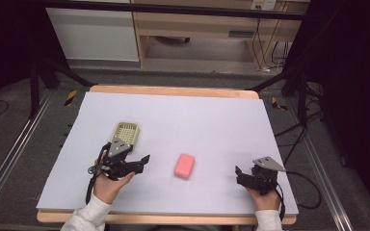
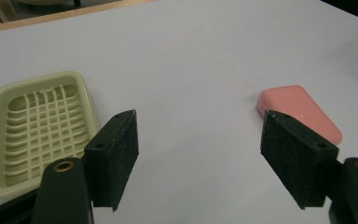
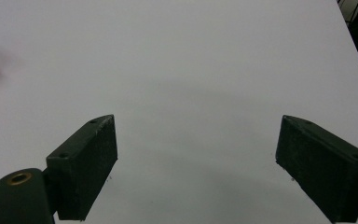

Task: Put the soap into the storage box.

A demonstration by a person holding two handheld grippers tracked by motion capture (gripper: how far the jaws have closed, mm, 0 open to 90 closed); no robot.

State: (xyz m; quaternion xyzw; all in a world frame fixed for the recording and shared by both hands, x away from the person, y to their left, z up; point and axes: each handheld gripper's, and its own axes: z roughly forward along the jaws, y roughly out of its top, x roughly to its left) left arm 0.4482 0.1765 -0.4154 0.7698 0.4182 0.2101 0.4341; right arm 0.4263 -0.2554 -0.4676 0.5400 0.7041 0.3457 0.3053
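Between the wide-spread jaws of the left gripper [image 2: 198, 156] nothing is held; bare white table [image 2: 191, 56] is seen there. Just beyond its left jaw a pale yellow soap dish [image 2: 37, 126] is set, and by its right jaw a pink soap bar [image 2: 296, 109] is laid flat. Well apart, the right gripper [image 3: 196, 163] is likewise held spread and unloaded, the soap bar lying beyond its left jaw.

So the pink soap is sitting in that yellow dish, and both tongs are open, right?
Not quite. The pink soap lies on the bare table, apart from the yellow dish, which holds nothing; the high view shows it. Both the left tongs and right tongs are open.
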